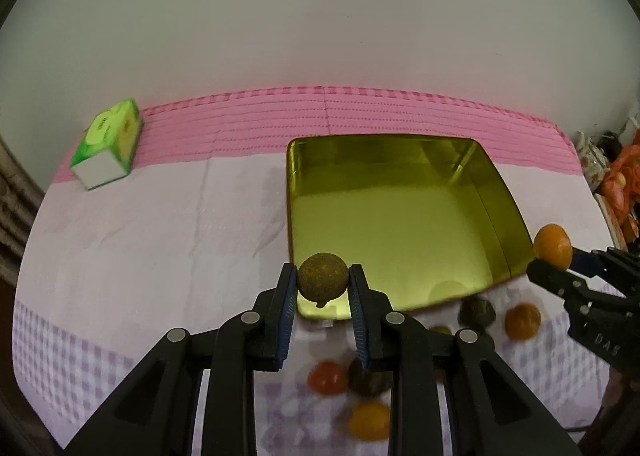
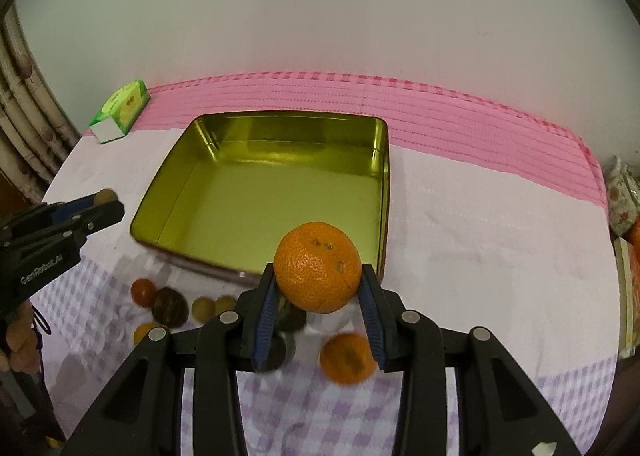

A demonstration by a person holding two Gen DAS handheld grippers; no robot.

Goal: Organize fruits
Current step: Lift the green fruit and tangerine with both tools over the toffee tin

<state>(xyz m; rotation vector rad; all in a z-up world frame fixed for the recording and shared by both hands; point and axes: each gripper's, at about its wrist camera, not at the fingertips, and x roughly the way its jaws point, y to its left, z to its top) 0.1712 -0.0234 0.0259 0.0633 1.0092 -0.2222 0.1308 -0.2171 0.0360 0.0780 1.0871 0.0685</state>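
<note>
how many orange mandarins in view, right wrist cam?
2 clear: one mandarin held between the right gripper fingers, one on the cloth just below it. A small orange fruit at left may be a third; others may be hidden.

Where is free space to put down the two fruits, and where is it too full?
The gold tin is bare inside. Cloth between tin and green box is free, also right of the tin. Loose fruits crowd its near edge.
</note>
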